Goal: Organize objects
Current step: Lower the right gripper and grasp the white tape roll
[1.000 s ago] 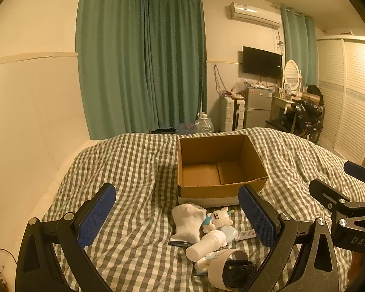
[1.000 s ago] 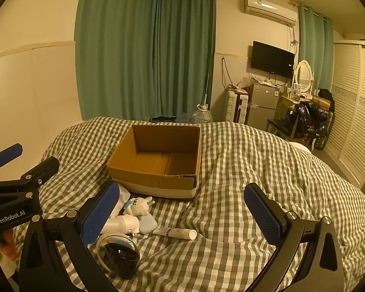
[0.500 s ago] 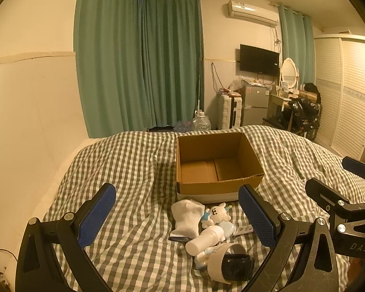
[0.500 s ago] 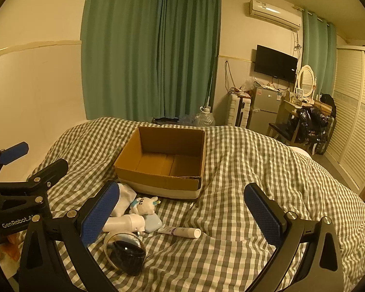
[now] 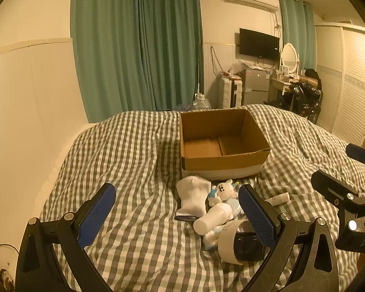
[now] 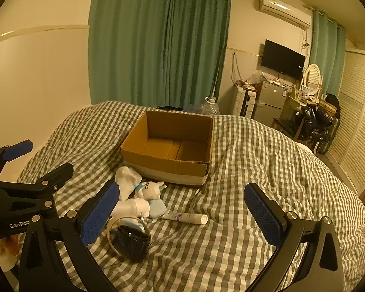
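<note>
An open, empty cardboard box (image 5: 222, 143) (image 6: 169, 149) sits on the checked bed. In front of it lies a small pile: a white sock (image 5: 192, 198) (image 6: 127, 181), a white plush toy (image 5: 223, 189) (image 6: 150, 189), a white bottle (image 5: 213, 220) (image 6: 131, 206), a tape roll (image 5: 227, 241) (image 6: 114, 233) around a dark cup (image 5: 248, 243) (image 6: 133, 243), and a small tube (image 6: 185, 217) (image 5: 278, 198). My left gripper (image 5: 177, 215) is open, above the bed just left of the pile. My right gripper (image 6: 182, 213) is open over the tube. Both are empty.
The checked bedspread (image 6: 267, 170) covers the whole bed. A white wall (image 5: 24, 121) runs along the left. Green curtains (image 5: 138, 48), a water jug (image 6: 210, 108), a small fridge (image 6: 271, 99), a dresser and louvred wardrobe doors (image 6: 357, 126) stand beyond the bed.
Both grippers have pulled back and risen slightly, so the box and pile sit a little farther away in both views. Nothing has been picked up.
</note>
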The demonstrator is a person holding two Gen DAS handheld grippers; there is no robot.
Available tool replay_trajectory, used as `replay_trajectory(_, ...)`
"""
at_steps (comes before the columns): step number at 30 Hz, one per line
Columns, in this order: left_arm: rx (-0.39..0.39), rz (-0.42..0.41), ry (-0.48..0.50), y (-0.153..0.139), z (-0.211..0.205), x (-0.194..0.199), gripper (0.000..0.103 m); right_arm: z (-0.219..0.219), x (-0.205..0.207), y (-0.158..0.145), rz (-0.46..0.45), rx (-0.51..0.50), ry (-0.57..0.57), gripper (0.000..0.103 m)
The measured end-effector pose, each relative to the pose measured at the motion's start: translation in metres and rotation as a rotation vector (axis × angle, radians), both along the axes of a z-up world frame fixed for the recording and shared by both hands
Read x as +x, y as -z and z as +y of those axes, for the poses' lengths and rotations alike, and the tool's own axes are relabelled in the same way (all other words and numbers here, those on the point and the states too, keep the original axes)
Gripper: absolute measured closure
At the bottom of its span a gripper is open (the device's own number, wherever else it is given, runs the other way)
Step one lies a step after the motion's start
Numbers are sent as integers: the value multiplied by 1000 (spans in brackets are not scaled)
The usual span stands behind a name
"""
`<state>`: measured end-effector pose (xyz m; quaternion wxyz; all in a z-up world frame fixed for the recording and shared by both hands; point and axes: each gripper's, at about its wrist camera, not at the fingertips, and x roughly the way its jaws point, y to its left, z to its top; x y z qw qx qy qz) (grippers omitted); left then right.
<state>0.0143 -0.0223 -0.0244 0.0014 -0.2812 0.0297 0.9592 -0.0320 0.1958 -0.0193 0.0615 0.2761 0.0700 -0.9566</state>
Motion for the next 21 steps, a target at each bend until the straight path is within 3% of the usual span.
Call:
replay_trajectory(9, -1, -52, -20, 17, -12, -7, 0, -17, -8, 26, -89, 8, -69, 0)
replay_trajectory(21, -17, -130, -54, 48, -25, -23, 0, -44, -35, 97, -338, -17, -193, 1)
